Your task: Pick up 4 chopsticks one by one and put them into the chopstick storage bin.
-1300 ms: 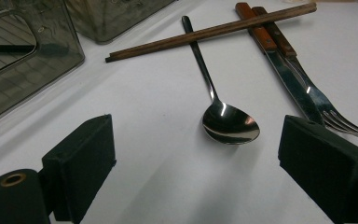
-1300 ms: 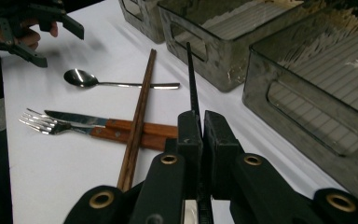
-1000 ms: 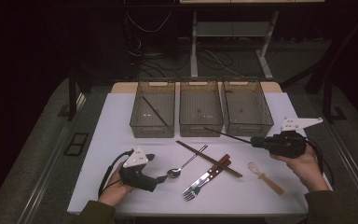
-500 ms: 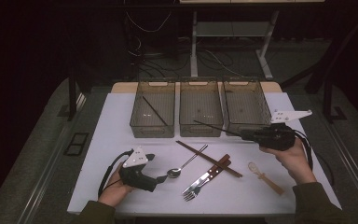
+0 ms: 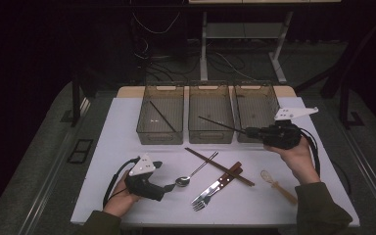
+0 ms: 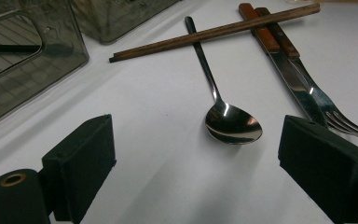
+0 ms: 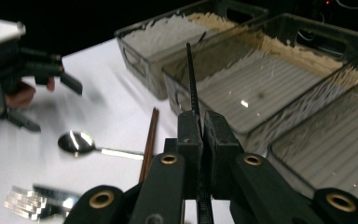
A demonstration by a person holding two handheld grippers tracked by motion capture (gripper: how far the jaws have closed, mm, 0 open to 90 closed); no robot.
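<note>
The right gripper (image 7: 200, 123) clamps a thin, straight black chopstick (image 7: 192, 77), its tip reaching over the middle bin (image 5: 210, 112); its rear end is hidden between the pads. The left gripper (image 6: 196, 158) rests wide open on the surface (image 5: 117, 147), the spoon (image 6: 233, 123) lying just ahead.

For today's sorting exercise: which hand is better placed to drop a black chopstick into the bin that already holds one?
The right. The right gripper is shut on the black chopstick, which hangs over the middle bin, next to the left bin holding its match. The left gripper rests open by the spoon.
</note>
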